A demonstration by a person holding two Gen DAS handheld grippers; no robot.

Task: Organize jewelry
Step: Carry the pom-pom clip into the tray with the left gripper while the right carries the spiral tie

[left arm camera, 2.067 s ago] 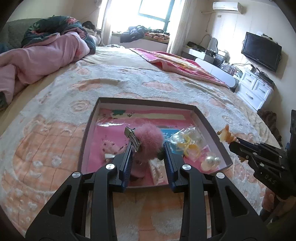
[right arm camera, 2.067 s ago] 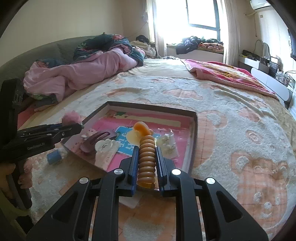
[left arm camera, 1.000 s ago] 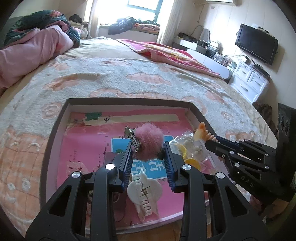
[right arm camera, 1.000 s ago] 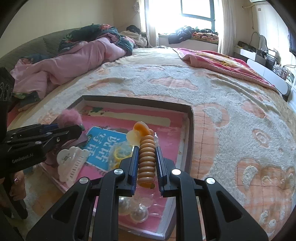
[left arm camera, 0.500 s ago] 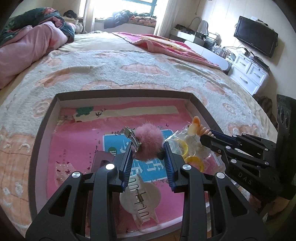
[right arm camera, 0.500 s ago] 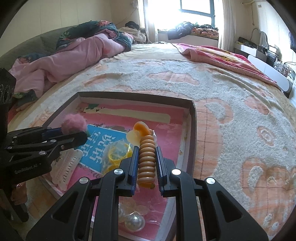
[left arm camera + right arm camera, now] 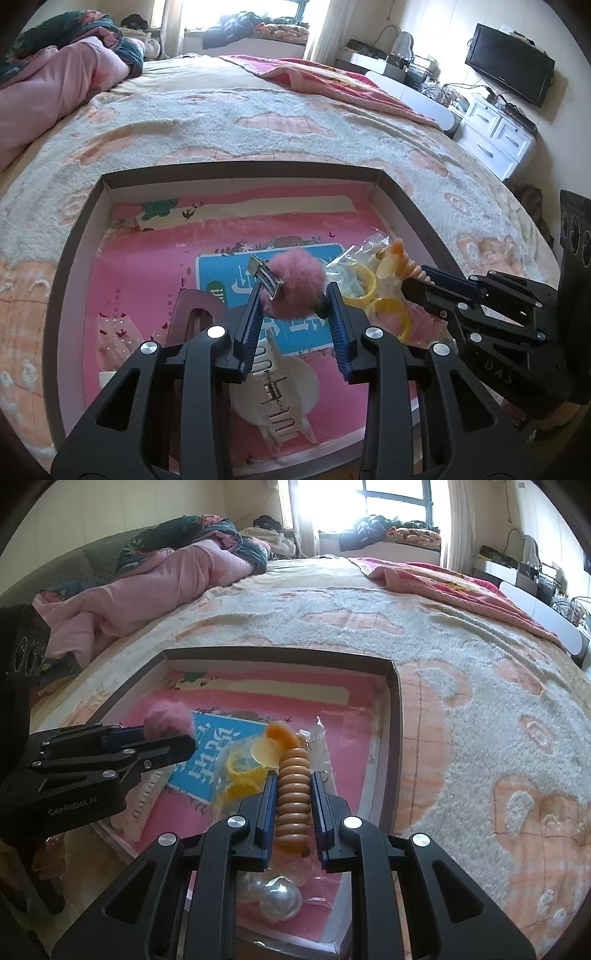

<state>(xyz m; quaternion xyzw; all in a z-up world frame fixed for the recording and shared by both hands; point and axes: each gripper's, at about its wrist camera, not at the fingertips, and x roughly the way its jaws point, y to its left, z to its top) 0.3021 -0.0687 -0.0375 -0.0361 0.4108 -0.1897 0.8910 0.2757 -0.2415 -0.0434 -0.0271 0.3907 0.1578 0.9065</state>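
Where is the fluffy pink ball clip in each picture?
Left wrist view: the fluffy pink clip sits in the middle, squeezed by the left gripper.
Right wrist view: it shows at the left edge, at the tip of the left gripper.
Shared landmark: the blue card in the tray.

Both handheld tools are black plastic frames with triangular cutouts and round silver screws. The left gripper (image 7: pixel 293 295) and right gripper (image 7: pixel 293 786) carry ribbed blue finger pads (image 7: pixel 248 328); faint grey lettering marks their sides.
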